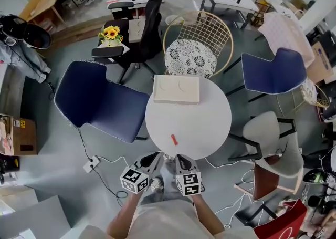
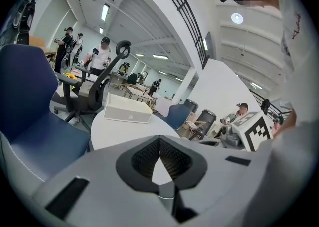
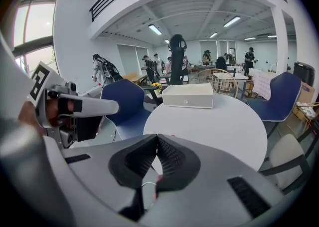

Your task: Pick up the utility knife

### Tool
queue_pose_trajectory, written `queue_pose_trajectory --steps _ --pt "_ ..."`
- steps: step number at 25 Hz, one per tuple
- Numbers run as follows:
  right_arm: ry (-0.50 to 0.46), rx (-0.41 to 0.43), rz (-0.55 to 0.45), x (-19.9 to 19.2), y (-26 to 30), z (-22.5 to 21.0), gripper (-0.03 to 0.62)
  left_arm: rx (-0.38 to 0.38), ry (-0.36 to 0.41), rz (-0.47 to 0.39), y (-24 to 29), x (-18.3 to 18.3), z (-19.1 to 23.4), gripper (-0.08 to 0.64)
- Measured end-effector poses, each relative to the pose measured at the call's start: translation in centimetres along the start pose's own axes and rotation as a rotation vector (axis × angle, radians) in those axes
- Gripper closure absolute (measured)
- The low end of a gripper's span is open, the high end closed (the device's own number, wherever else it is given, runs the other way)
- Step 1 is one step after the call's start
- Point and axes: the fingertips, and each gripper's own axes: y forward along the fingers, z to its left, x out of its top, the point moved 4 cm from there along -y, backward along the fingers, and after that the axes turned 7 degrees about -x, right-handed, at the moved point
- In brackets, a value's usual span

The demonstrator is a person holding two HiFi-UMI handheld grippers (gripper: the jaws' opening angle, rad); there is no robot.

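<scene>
At the near edge of the round bench: red utility knife, lies flat, untouched. Over at the far edge: white box. Just off the near edge, side by side: left gripper and right gripper, jaws pressed together, both empty, close to the knife.

Round white surface centre, grey concrete floor; navy blue shell chairs both sides, gold wire chair, black office chair behind; ceiling strip lights.
</scene>
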Motion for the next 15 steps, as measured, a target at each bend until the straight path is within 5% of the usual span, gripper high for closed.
queue_pose_trajectory --steps 10,12,15 --pt "0.014 0.041 0.044 -1.6 0.9 0.6 0.569 0.002 -0.035 0.023 -0.1 -1.2 0.2 0.548" --pt "0.009 0.041 0.055 -1.8 1.1 0.5 0.486 -0.004 -0.035 0.023 0.0 -1.2 0.1 0.548" --pt "-0.006 0.044 0.075 -2.1 1.1 0.6 0.465 -0.007 -0.036 0.022 0.1 -1.0 -0.1 0.548"
